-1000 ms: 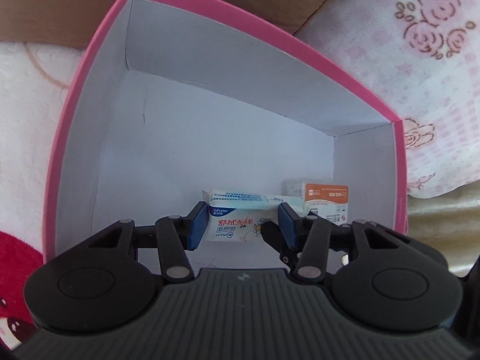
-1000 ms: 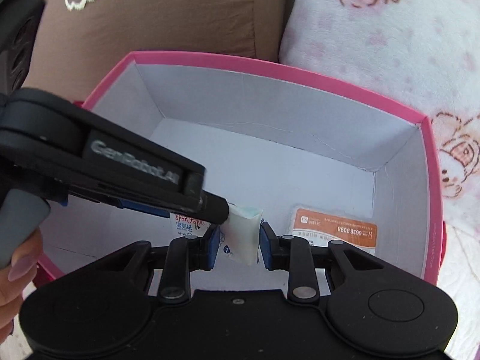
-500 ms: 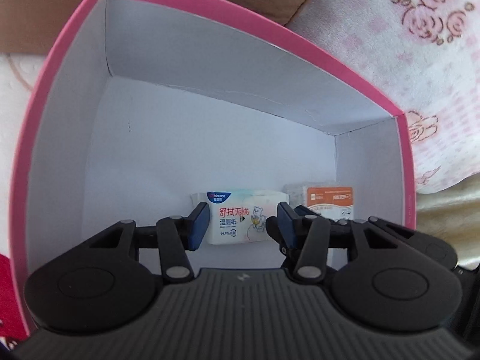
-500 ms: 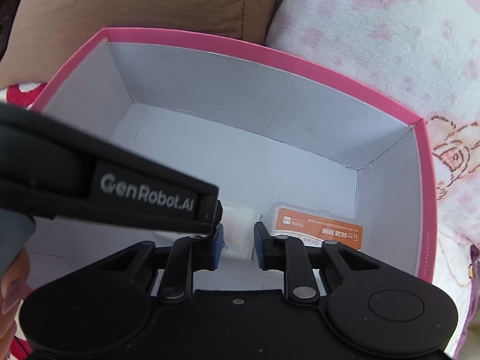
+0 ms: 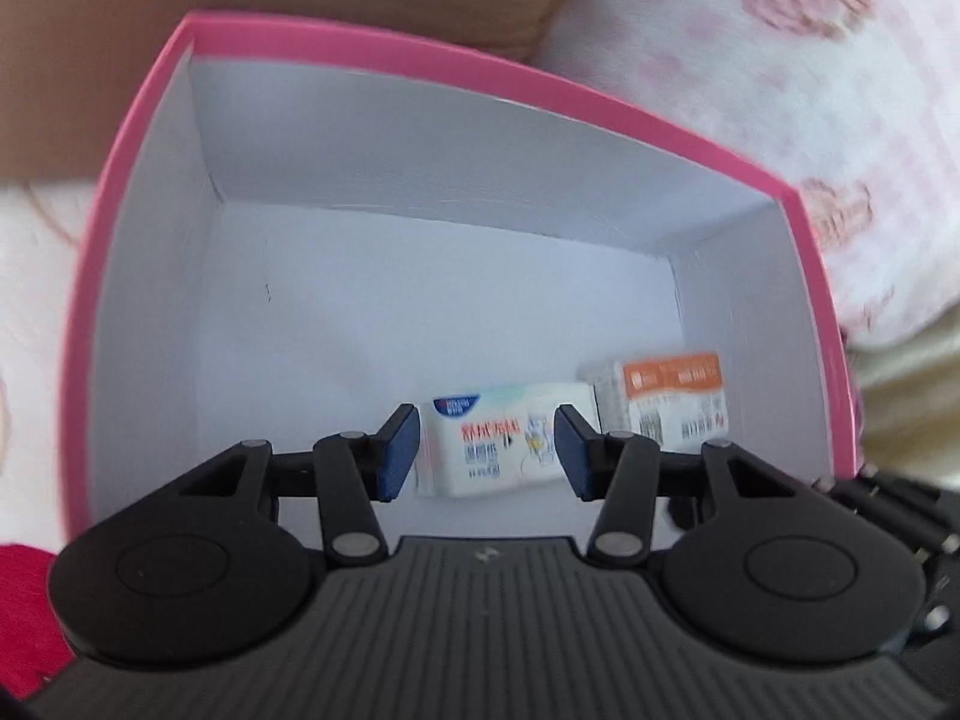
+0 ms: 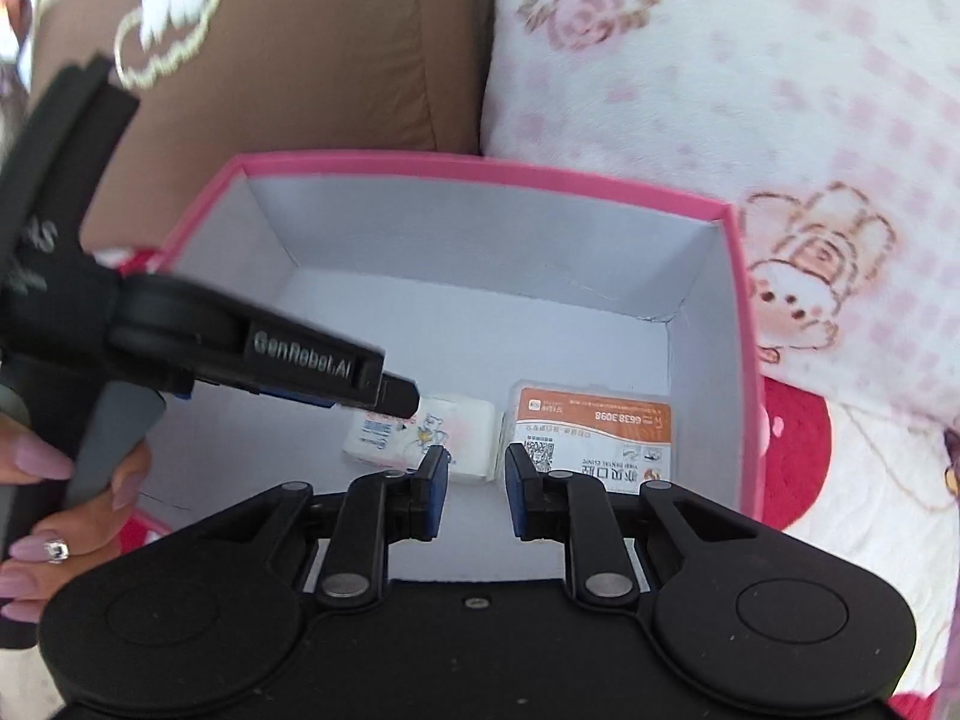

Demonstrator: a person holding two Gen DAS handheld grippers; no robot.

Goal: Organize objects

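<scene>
A pink box (image 5: 384,48) with white inner walls is seen from above in both views; its rim (image 6: 480,165) is level. On its floor a white wet-wipes pack (image 5: 498,462) lies flat against an orange-labelled box (image 5: 672,396) in the near right corner. My left gripper (image 5: 486,438) hovers over the pack, jaws partly apart, pads not pressing it. From the right wrist, its fingertip (image 6: 399,395) overlaps the far edge of the pack (image 6: 456,438). My right gripper (image 6: 477,480) is shut with nothing in it, in front of the pack and the orange box (image 6: 594,438).
A person's hand (image 6: 120,480) holds the left gripper's grey handle at the box's left wall. A brown cushion (image 6: 270,60) lies behind the box. A white blanket with pink roses (image 6: 750,90) is to its right, and a red patch (image 6: 798,438) shows beside the right wall.
My right gripper has let the pack's end slip out, narrowed its jaws and pulled back and up. The pack, tilted a second ago, now lies flat by the orange box. The left view rolled.
</scene>
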